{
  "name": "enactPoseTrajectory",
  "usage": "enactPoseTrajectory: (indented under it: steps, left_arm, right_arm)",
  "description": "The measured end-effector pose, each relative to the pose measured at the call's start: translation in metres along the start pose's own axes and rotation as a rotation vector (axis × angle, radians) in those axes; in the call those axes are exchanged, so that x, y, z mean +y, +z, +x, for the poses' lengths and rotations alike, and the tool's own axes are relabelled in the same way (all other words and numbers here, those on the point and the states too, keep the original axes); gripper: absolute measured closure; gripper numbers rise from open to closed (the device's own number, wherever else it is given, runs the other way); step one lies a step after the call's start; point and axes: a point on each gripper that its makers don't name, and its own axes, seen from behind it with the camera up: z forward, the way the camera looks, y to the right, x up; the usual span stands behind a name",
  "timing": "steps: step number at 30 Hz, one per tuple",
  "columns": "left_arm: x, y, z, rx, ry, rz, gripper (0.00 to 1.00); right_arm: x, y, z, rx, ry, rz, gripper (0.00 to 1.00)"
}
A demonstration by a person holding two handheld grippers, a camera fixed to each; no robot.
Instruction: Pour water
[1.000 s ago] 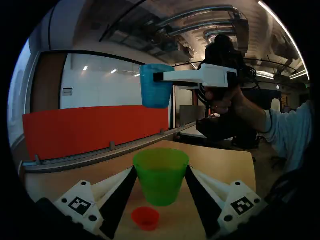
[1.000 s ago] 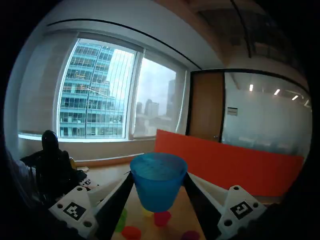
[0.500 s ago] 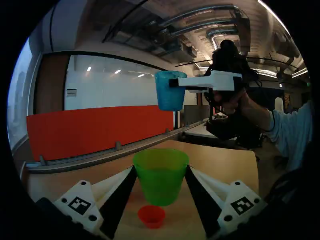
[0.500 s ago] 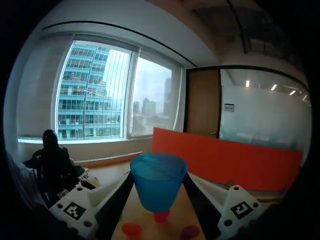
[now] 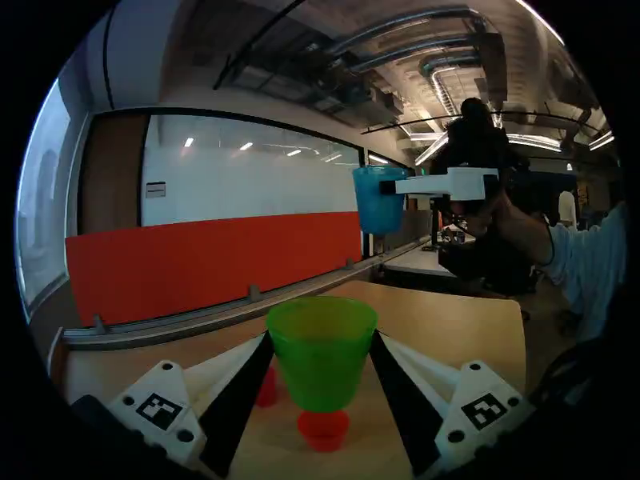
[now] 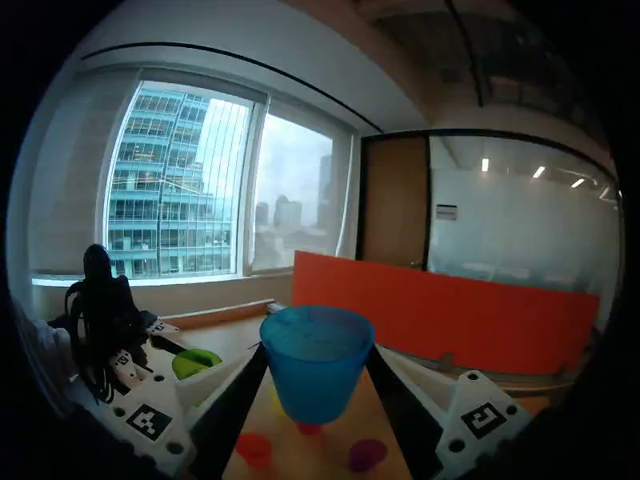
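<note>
Left gripper view: my L hand-held gripper [image 5: 322, 340] pinches the green cup [image 5: 322, 372], both fingers pressed on its wall. The cup is upright and held above the tabletop [image 5: 448, 316], w/ a small red cup [image 5: 323, 428] on the wood just below it. The change here: the blue cup [image 5: 378, 204], clamped in the R hand-held gripper [image 5: 394, 186], has slid over the last sec from high above the middle out to the right. It also looks smaller, i.e. prob. farther off, and the person's hand [image 5: 490, 218] behind it went along. It's level, not tipped, well apart from the green cup and not over its mouth. Right gripper view: the R hand-held gripper squeezes the blue cup from both sides, upright, rim level, no change in that grip. Can't tell if there's water inside. New vs. a sec ago: the view has swung, so the L hand-held gripper and a slice of the green cup now show at lower left. The tabletop w/ a purple mini cup [image 6: 366, 454] sits under the blue one. My read: no pour yet, the two cups are only being lined up. Next I'd need the blue rim above the green mouth before any tilt. Tipping this far apart would prob. wet the tabletop.
</note>
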Motion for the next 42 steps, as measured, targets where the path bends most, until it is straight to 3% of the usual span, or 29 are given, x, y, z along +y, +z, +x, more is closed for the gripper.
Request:
enactPoseTrajectory:
  steps: [12,24,42]
  left_arm:
    - [-0.008,-0.004,-0.007,-0.022,0.009,0.015,0.16]
    - [-0.015,-0.01,-0.02,-0.058,0.007,0.027,0.15]
    - [-0.029,-0.025,-0.065,-0.162,-0.003,0.061,0.15]
  right_arm:
    - [-0.003,0.0,-0.019,-0.017,-0.014,0.016,0.1]
    - [-0.01,-0.002,-0.051,-0.078,-0.022,0.049,0.1]
    - [-0.013,-0.011,-0.123,-0.216,0.054,0.099,0.1]
